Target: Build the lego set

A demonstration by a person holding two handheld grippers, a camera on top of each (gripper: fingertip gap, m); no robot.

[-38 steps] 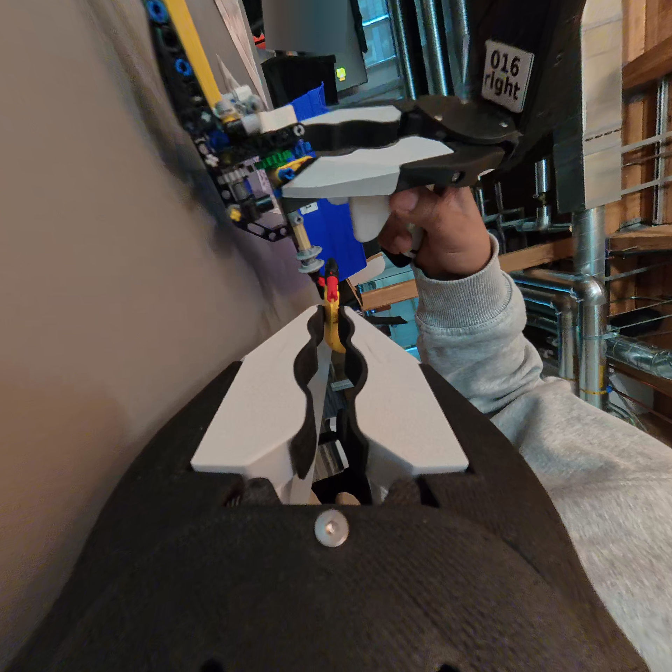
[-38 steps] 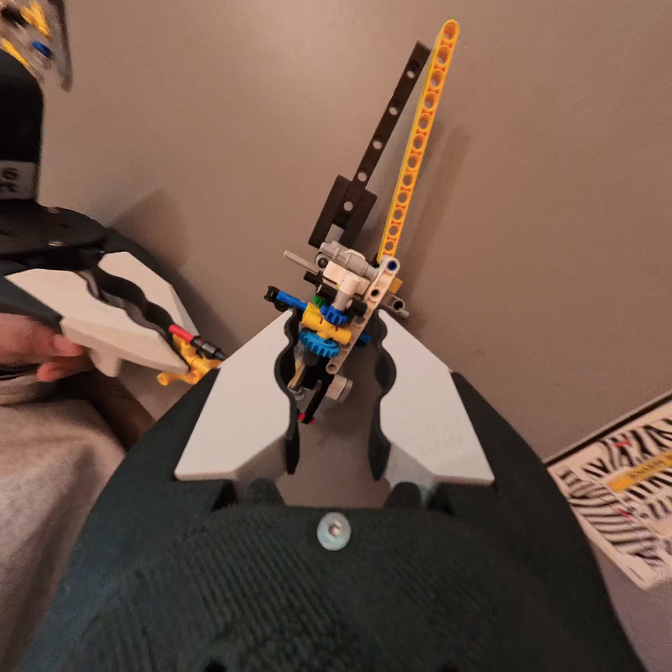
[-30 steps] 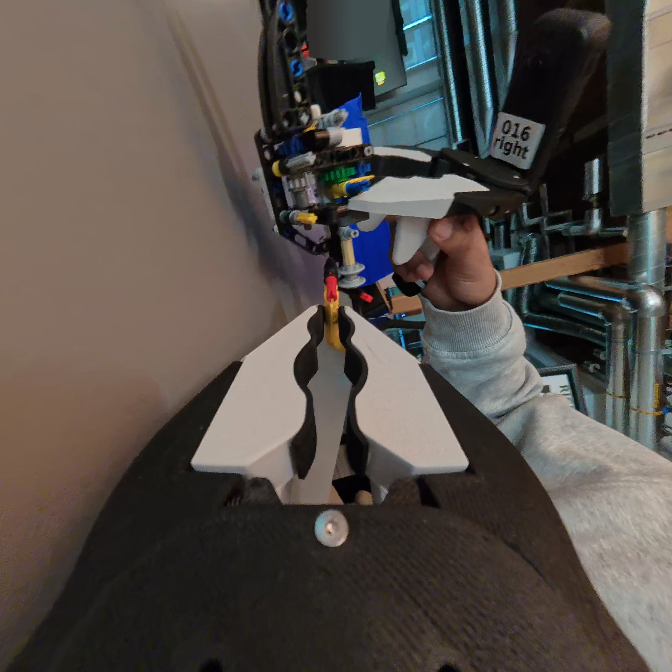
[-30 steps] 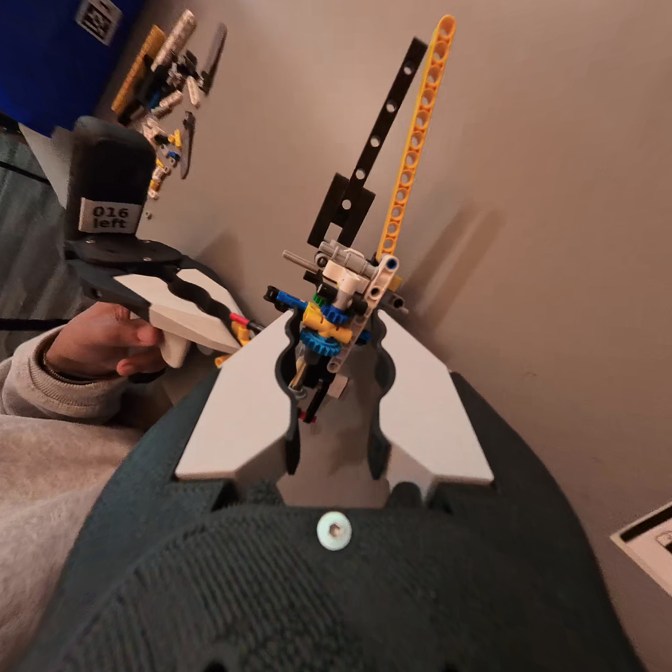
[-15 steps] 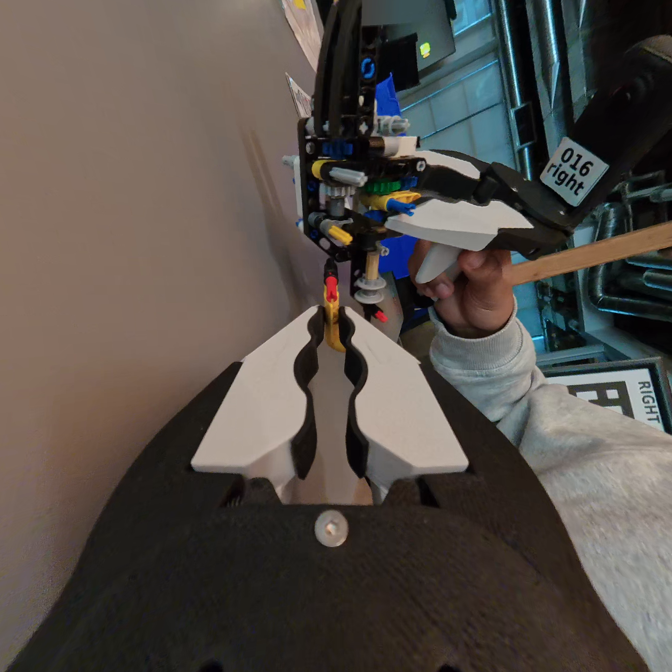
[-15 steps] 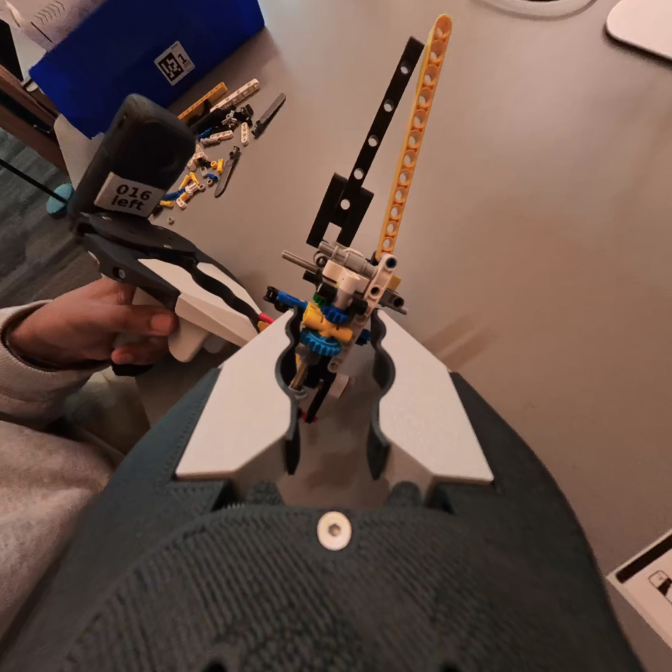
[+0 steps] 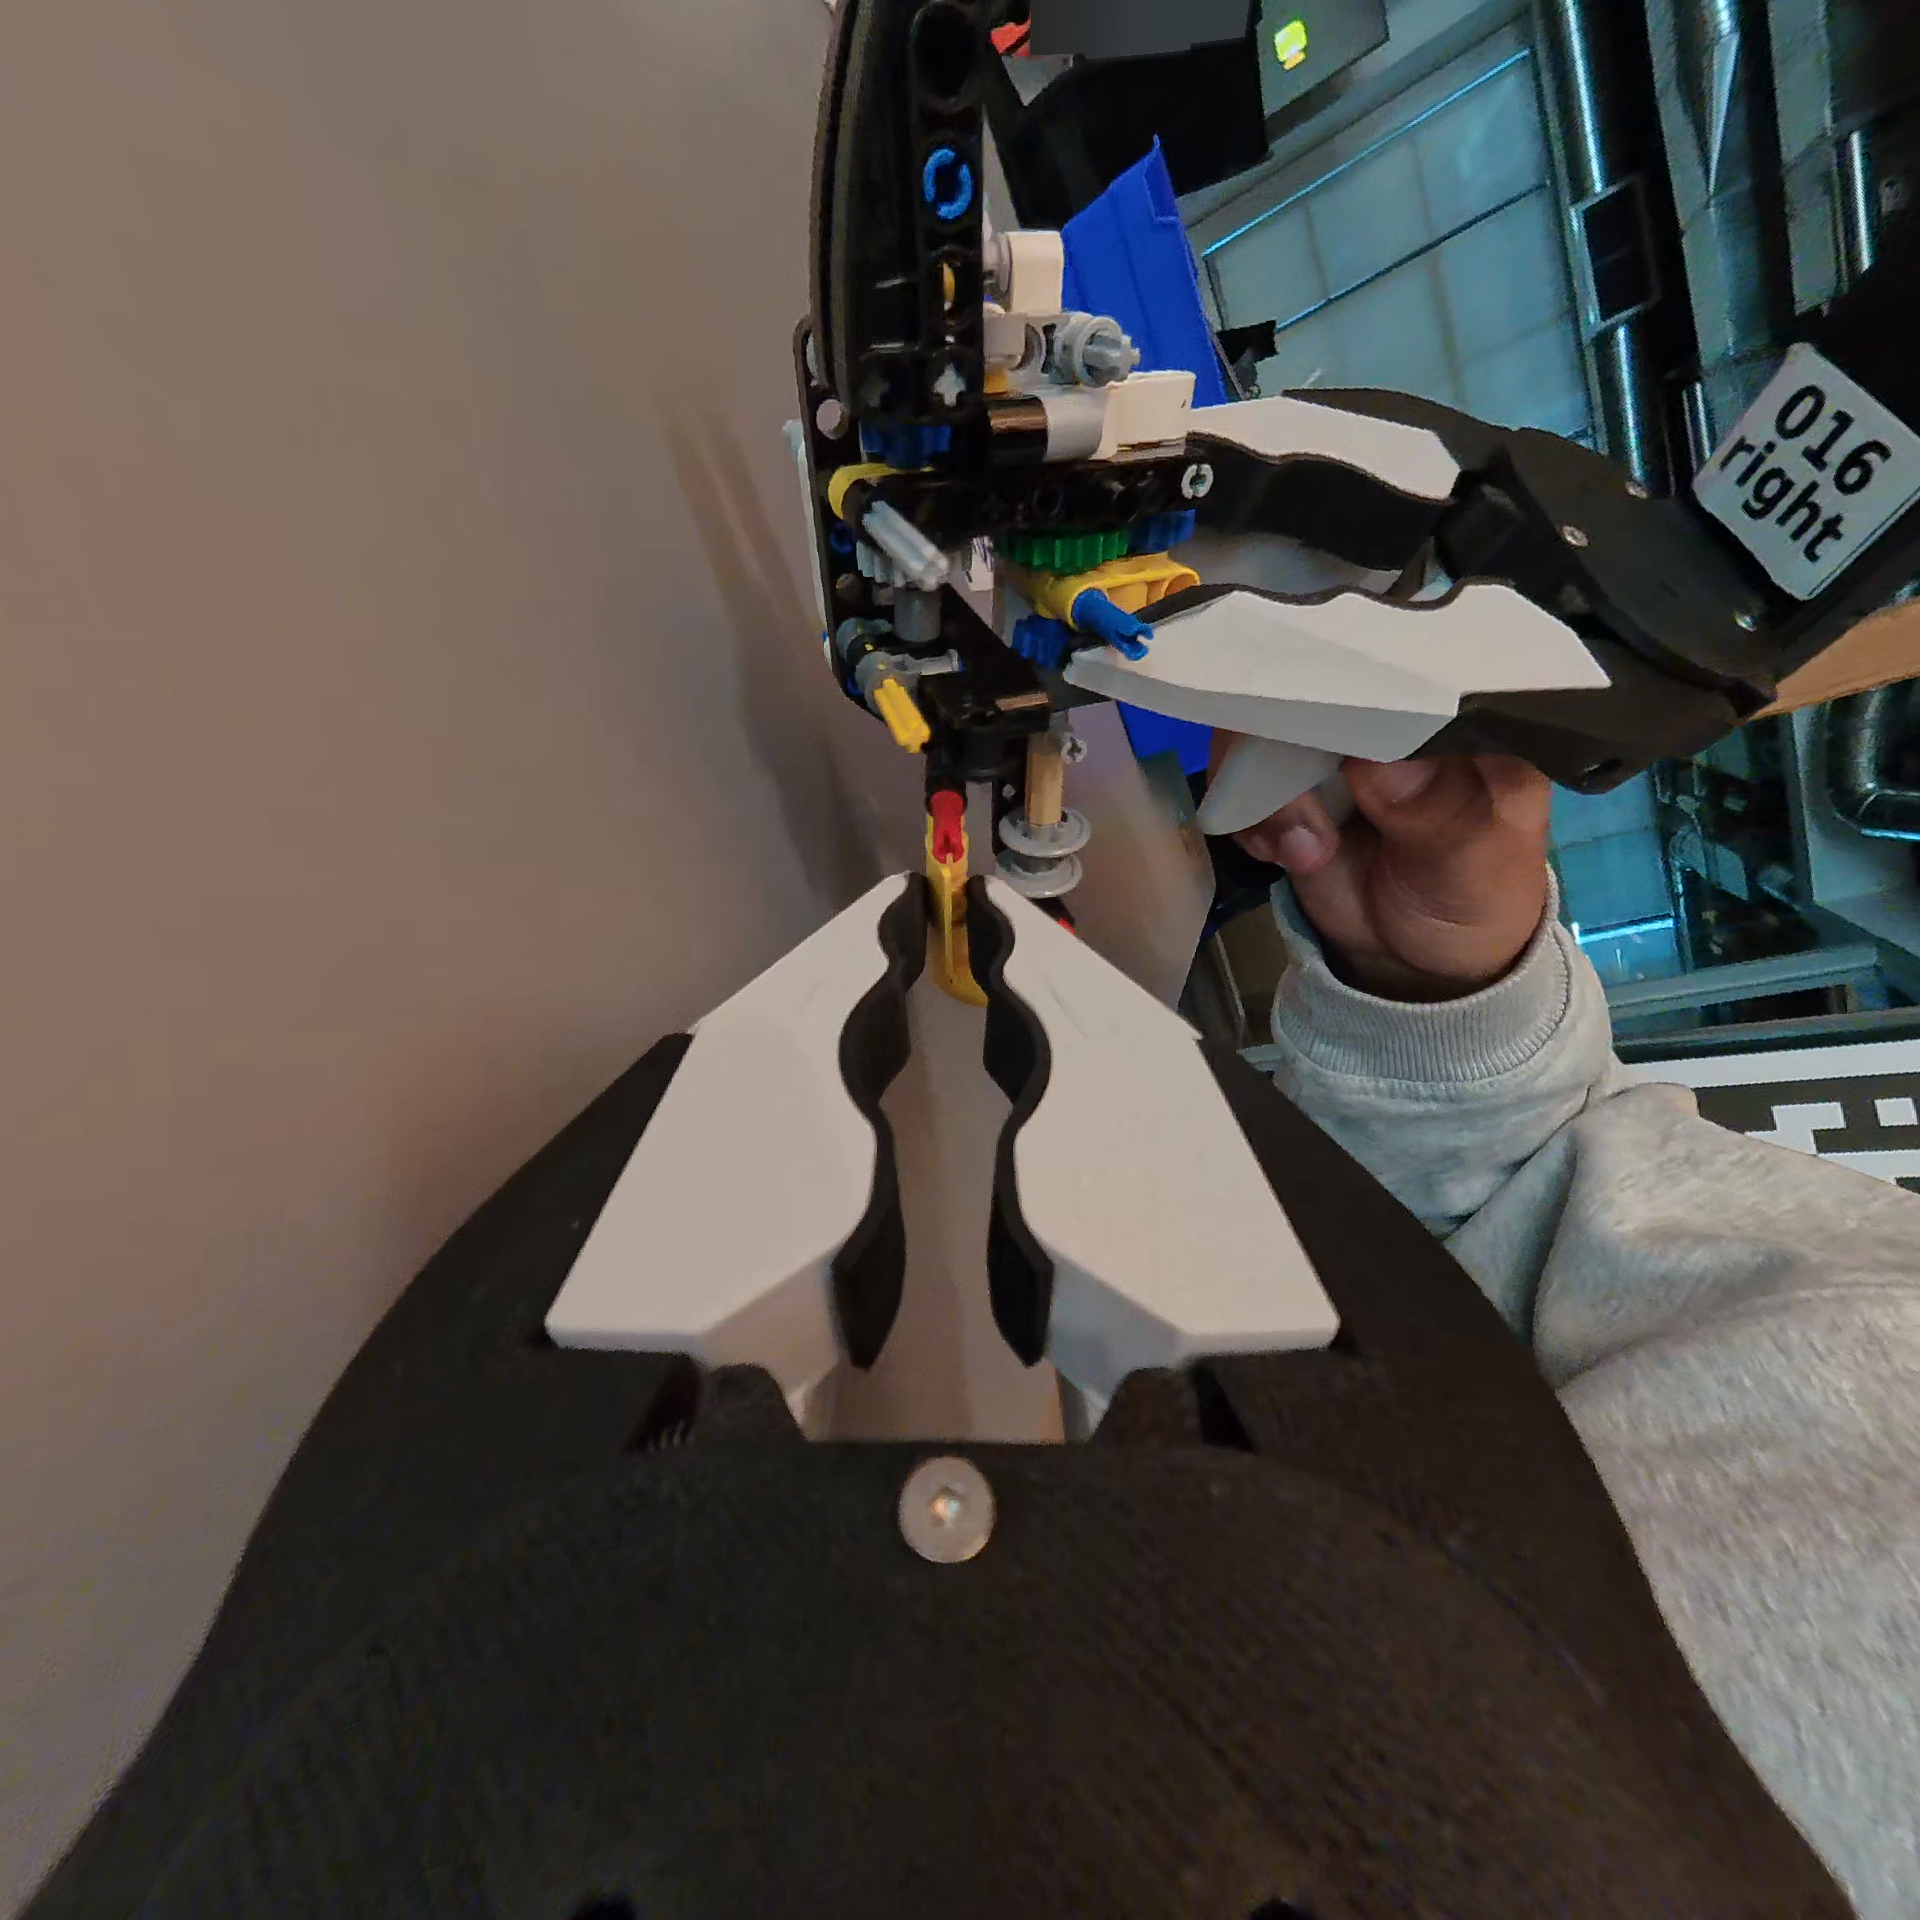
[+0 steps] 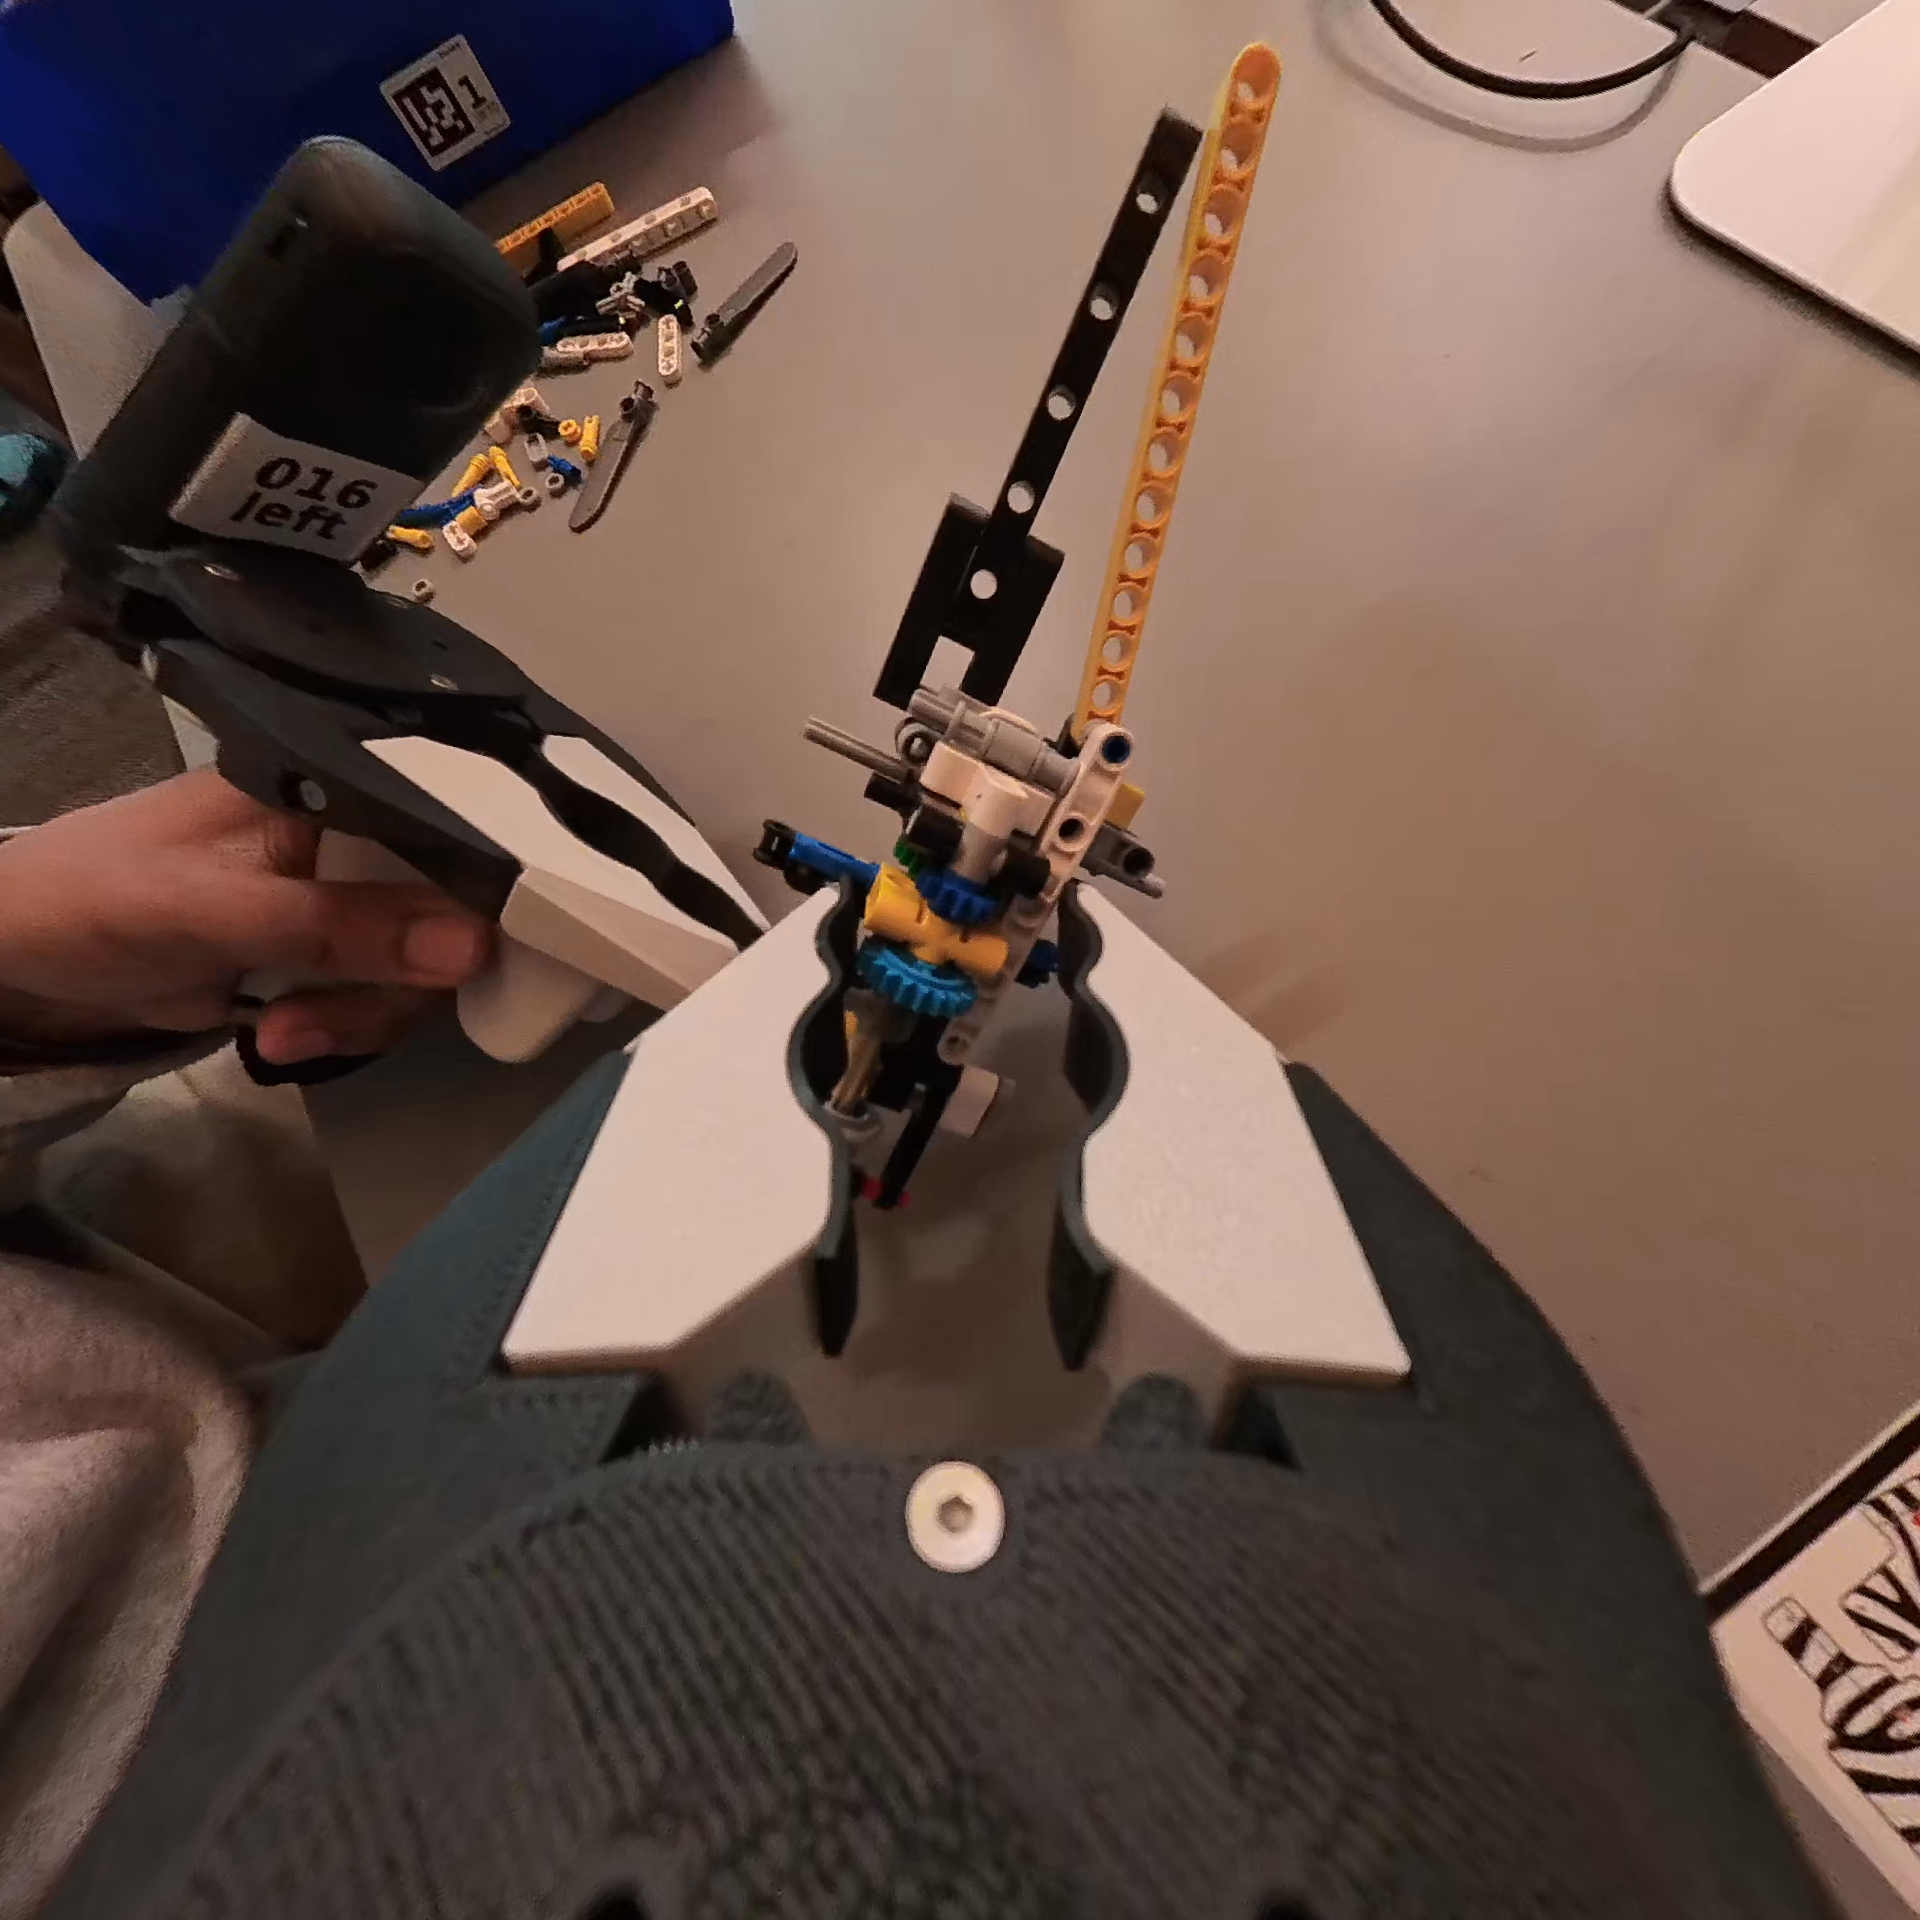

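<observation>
Grey tabletop under everything, pipes and shelving blurred behind in the left wrist view. Lego model sits clamped between the right gripper fingers, held above the table, gears and axles at the grip, long yellow beam and black beam sticking out past it. Left gripper fingers are pinched on a small yellow piece with a red pin at its tip; the pin's tip is right at the model's black underside, contact not clear. From the right wrist view the left gripper sits just left of the model. Loose parts lie scattered farther off by a blue bin. Printed sheet at the near right edge.
</observation>
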